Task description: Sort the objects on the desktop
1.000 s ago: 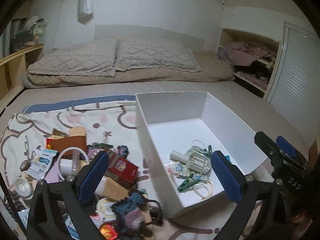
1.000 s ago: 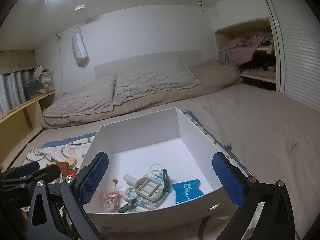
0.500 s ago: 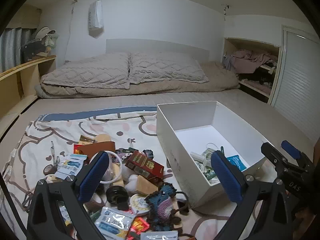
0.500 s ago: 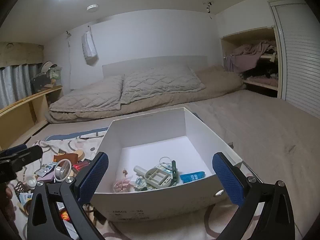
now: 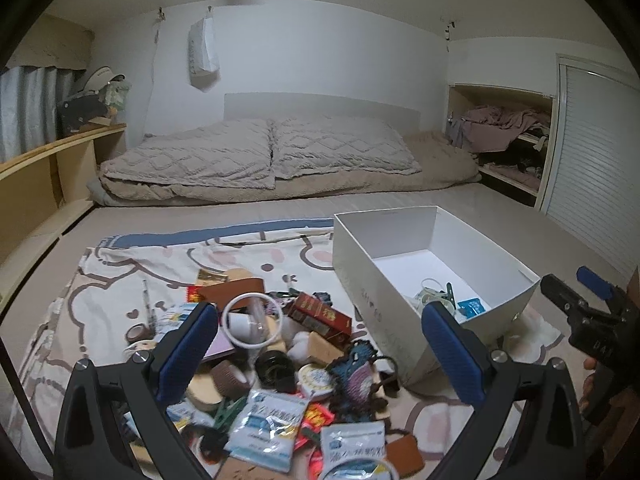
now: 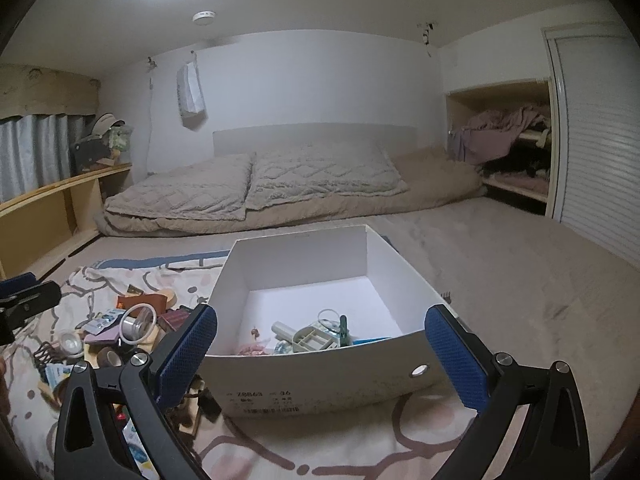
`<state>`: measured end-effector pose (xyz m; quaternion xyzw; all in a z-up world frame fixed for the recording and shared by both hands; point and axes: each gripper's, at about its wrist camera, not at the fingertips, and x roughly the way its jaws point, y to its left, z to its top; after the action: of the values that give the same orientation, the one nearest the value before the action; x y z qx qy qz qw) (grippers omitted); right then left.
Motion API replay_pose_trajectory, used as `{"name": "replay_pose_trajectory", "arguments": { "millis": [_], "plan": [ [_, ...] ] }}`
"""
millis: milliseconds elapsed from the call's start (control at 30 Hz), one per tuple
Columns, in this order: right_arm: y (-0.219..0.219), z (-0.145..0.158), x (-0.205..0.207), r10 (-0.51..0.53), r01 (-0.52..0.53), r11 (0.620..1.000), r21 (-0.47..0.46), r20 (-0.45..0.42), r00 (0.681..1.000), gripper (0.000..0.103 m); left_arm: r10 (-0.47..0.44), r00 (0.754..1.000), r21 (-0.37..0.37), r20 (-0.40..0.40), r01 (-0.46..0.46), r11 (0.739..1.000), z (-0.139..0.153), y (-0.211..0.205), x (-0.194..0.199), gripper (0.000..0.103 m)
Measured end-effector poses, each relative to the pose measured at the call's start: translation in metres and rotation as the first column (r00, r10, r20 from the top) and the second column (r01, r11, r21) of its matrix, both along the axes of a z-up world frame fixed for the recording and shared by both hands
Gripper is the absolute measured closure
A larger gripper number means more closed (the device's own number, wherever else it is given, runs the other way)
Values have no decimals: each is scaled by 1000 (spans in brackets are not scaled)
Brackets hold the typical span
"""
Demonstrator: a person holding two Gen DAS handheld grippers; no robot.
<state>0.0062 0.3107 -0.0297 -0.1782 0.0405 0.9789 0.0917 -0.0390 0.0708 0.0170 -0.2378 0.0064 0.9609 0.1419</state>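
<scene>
Both claws are spread wide with nothing between the blue pads. The left claw (image 5: 320, 354) hangs above the pile of clutter (image 5: 280, 364) dumped on a patterned blanket (image 5: 120, 280) that's spread over the bed. The right claw (image 6: 320, 354) sits just in front of the white cardboard box (image 6: 320, 380), lined up with its near wall, fingers apart on either side but not touching it.

The box stands on the blanket's right edge, right next to the pile. A few things already lie in it near the front: a green clothespin (image 6: 343, 330), a blue packet (image 5: 472, 306), a small beige plastic tray thing (image 6: 314, 340), a white tube (image 6: 285, 330), something pink (image 6: 252, 347) in the left corner.

Everything else lies out on the blanket: a red-brown carton (image 5: 320, 316), a white ring (image 5: 250, 324) lying over a clear cup, a brown leather piece (image 5: 232, 290), a crocheted blue-and-purple thing (image 5: 358, 372), a black lens-cap-looking round thing (image 5: 274, 368), a round tin (image 5: 314, 378), a few white-blue sachets (image 5: 272, 424), a roll of brown tape (image 5: 138, 334), a pen (image 5: 147, 304). Lots of overlap, so some bits underneath I can't make out.

In the left view the right claw's black body pokes in at the right edge, past the box's corner. Two quilted pillows (image 5: 260, 152) are at the head of the bed.
</scene>
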Motion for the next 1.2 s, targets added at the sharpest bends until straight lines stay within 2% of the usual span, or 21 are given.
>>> {"name": "replay_pose_trajectory", "arguments": {
  "millis": [133, 300, 600, 1033, 1200],
  "plan": [
    [-3, 4, 7, 13, -13, 1000, -21, 5, 1000, 0, 19, 1000, -2, -10, -19, 1000, 4, -14, 14, 1],
    [-11, 6, 21, 20, -20, 1000, -4, 13, 1000, 0, 40, 999, -7, -12, -40, 999, 5, -29, 30, 1],
    [-20, 10, 47, 23, -22, 1000, -21, 44, 999, 0, 62, 998, -4, 17, -62, 998, 0, -51, 58, 1],
    [-34, 5, 82, 20, -21, 1000, 22, 69, 997, 0, 49, 999, 42, 6, -49, 998, 4, -51, 93, 1],
    [-36, -1, 89, -11, 8, 999, 46, 62, 998, 0, 47, 999, 49, 15, -48, 998, 0, -47, 99, 1]
  ]
}}
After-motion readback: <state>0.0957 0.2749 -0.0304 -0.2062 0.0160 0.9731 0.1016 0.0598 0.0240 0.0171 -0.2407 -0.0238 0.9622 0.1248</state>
